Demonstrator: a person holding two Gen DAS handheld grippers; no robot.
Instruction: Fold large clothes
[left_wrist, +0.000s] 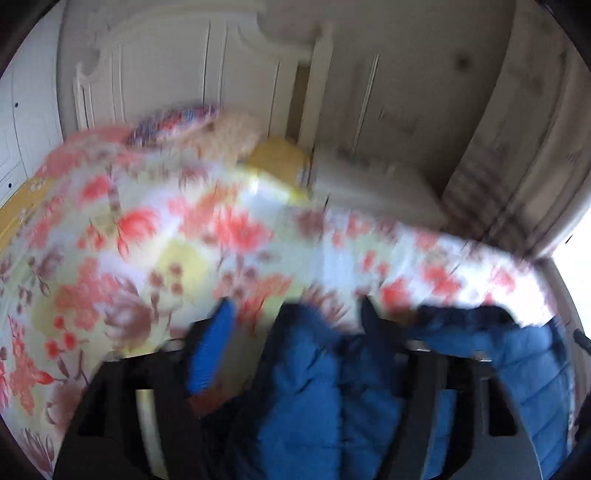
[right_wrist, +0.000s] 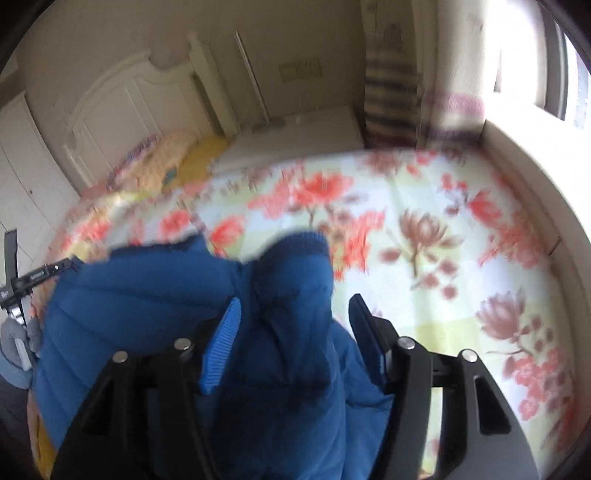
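A blue quilted puffer jacket (left_wrist: 325, 398) lies on a floral bedspread (left_wrist: 110, 251). In the left wrist view my left gripper (left_wrist: 295, 325) has its jaws wide apart, with a bunched fold of the jacket between them; the frame is blurred, so whether the pads touch the fabric is unclear. In the right wrist view my right gripper (right_wrist: 295, 314) is open too, its jaws on either side of a jacket sleeve (right_wrist: 295, 280) whose ribbed cuff points away from me. The jacket body (right_wrist: 122, 295) spreads to the left.
The bed (right_wrist: 443, 221) carries pillows (right_wrist: 166, 155) near a white headboard (right_wrist: 122, 103). A white nightstand (right_wrist: 295, 136) stands beside it. A curtain (right_wrist: 391, 92) and bright window (right_wrist: 535, 55) are at the right. A tripod-like stand (right_wrist: 14, 280) stands at the left.
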